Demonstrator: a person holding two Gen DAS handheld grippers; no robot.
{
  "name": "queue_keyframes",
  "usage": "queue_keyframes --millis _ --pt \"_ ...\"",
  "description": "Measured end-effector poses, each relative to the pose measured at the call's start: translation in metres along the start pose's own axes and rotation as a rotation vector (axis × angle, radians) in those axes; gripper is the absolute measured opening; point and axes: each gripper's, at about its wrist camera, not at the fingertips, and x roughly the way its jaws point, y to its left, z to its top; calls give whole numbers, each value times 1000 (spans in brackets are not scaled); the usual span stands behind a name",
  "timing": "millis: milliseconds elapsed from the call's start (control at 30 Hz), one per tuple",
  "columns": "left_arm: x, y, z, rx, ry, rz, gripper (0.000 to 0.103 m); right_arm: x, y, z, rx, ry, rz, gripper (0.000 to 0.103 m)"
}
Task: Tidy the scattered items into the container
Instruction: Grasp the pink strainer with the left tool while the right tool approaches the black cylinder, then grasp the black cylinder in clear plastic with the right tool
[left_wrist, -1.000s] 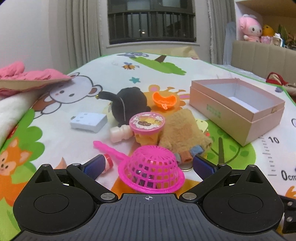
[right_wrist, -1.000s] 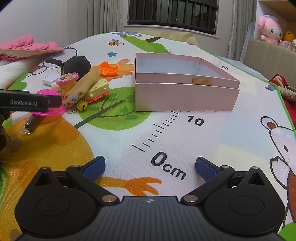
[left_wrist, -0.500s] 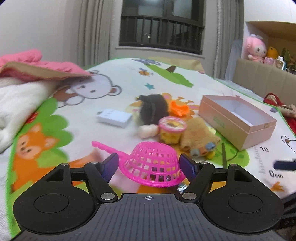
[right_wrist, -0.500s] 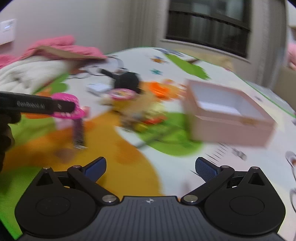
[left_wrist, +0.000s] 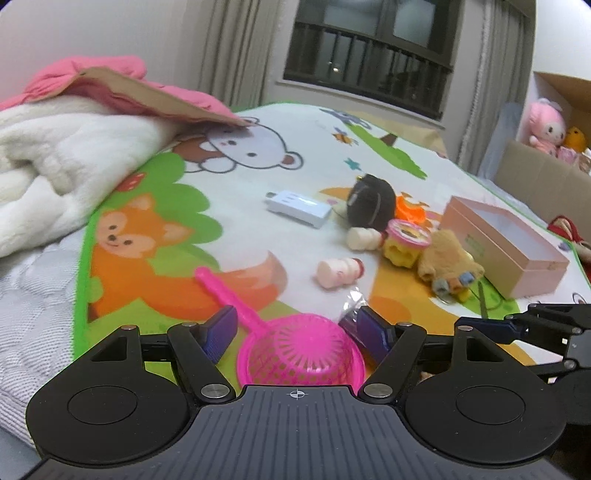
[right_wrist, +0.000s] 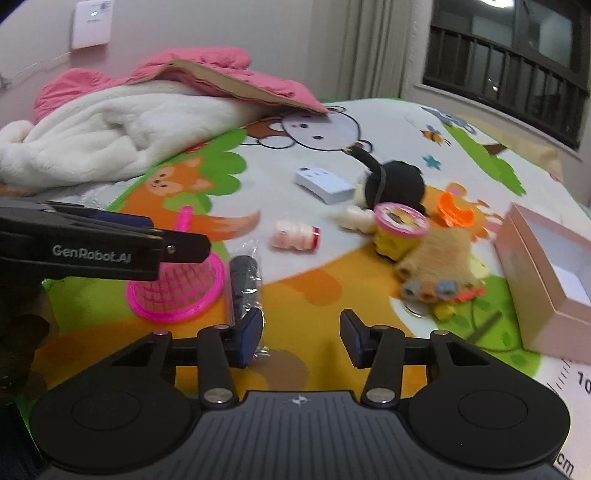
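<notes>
— Two hand-held grippers, right? What is each one doing?

— My left hand-held gripper (left_wrist: 295, 330) is clamped on the pink mesh strainer (left_wrist: 300, 355); the bowl sits dome-up between the blue pads, its handle pointing away across the play mat (left_wrist: 236, 236). My right hand-held gripper (right_wrist: 301, 330) is closing with nothing between its pads; a dark item in a clear wrapper (right_wrist: 243, 280) lies just beside its left finger.

— And the rest of the clutter?

— Farther out on the mat lie a small pale bottle (right_wrist: 294, 235), a white plug adapter (right_wrist: 323, 183), a black plush toy (right_wrist: 397, 186), a pink-lidded cup (right_wrist: 400, 220), an orange piece (right_wrist: 455, 213) and a tan plush toy (right_wrist: 436, 264). The open pink box (right_wrist: 546, 280) stands to their right, well apart from the strainer.
</notes>
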Motion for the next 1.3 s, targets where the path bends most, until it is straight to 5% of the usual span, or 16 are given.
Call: queue_keyframes --millis 233,333,467,533,767,1033,1167,1300 --pt "2 5 -1 -17 12 -5 87 -6 22 -10 -119 4 77 67" --pt "1 5 -2 -17 17 -13 90 1 26 -16 -196 -4 -55 68" --pt "-5 4 -4 -8 20 -24 94 9 1 -13 -176 -7 -311 68" --pt "-8 4 -4 -5 26 -25 94 9 -15 -9 -128 2 -359 68" --pt "-17 -4 -7 87 4 56 97 3 -43 11 255 41 -31 75" --pt "-25 10 -18 93 35 89 98 46 -19 37 406 79 -61 86" --pt "-28 16 -23 81 48 88 99 63 -7 38 336 105 -118 82" --pt "-27 19 -25 80 52 66 100 53 -14 26 248 118 -70 81"
